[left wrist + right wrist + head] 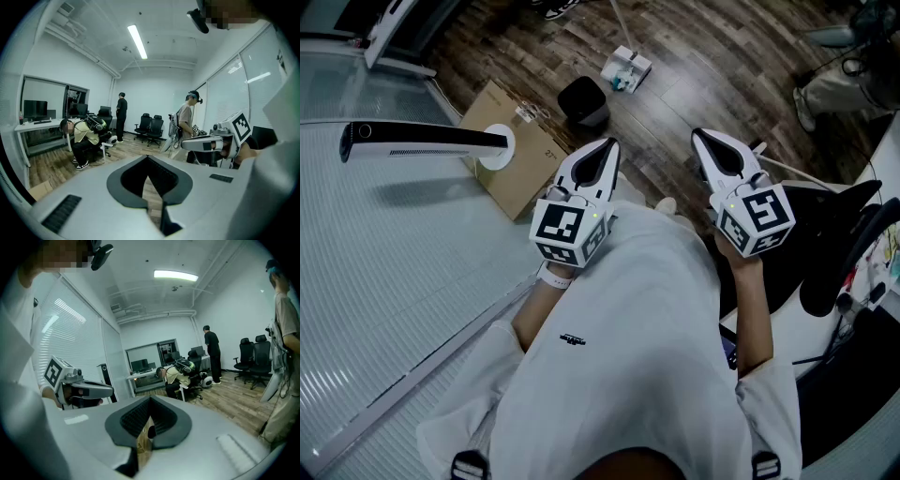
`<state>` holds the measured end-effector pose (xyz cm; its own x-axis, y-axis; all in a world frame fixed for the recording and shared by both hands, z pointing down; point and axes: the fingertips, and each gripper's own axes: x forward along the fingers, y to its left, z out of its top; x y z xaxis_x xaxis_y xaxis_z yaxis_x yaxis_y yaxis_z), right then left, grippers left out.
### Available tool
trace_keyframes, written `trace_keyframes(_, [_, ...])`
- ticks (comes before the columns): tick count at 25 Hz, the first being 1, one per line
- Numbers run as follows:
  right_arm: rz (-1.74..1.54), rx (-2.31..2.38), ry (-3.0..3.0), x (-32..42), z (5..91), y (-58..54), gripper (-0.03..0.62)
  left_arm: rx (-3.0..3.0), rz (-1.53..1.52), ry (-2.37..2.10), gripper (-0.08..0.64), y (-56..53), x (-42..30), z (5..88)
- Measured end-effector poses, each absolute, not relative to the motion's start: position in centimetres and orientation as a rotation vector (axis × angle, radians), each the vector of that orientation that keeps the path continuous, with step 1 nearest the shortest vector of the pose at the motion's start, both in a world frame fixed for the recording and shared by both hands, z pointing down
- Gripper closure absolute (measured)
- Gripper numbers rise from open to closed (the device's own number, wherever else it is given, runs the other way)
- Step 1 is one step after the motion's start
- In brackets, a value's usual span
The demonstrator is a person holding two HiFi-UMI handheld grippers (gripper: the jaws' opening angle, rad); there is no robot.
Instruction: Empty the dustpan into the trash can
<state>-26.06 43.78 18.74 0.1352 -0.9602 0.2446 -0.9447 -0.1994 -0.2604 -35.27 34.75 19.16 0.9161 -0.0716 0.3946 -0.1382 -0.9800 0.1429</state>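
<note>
— Grippers first: your left gripper [606, 148] and right gripper [703, 139] are both pinched fully together with nothing between the jaws. You hold them side by side in front of your chest.

— So nothing is done yet?

— Judging by that, no. The black trash can [584, 101] stands on the floor ahead of your left gripper's tips. Just beyond it lies a white item with a long handle, probably the dustpan [626, 69], though it's too small to be sure. You aren't holding it, so lifting, carrying and tipping it all remain.
</note>
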Motion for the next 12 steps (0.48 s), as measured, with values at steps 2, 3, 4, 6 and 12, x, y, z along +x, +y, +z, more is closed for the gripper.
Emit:
trace_keyframes(2, [-0.569, -2.335, 1.941, -25.8, 19.1, 44.0, 0.588, 2.91, 0.589, -0.165, 0.552, 34.8, -35.4, 19.3])
trace_keyframes(3, [-0.573, -2.335, 1.933, -25.8, 19.2, 44.1, 0.588, 2.91, 0.588, -0.168, 0.552, 34.8, -35.4, 19.3])
trace_keyframes(4, [-0.575, -2.336, 1.928, -25.7, 19.2, 44.2, 0.588, 2.909, 0.588, -0.17, 0.552, 34.7, -35.5, 19.4])
trace_keyframes(6, [-0.567, -2.339, 1.923, -25.6, 19.0, 44.3, 0.588, 2.906, 0.589, -0.174, 0.552, 34.7, -35.6, 19.4])
trace_keyframes(12, [-0.517, -2.326, 1.875, -24.6, 18.3, 45.1, 0.587, 2.901, 0.605, -0.169, 0.552, 35.5, -35.6, 19.6])
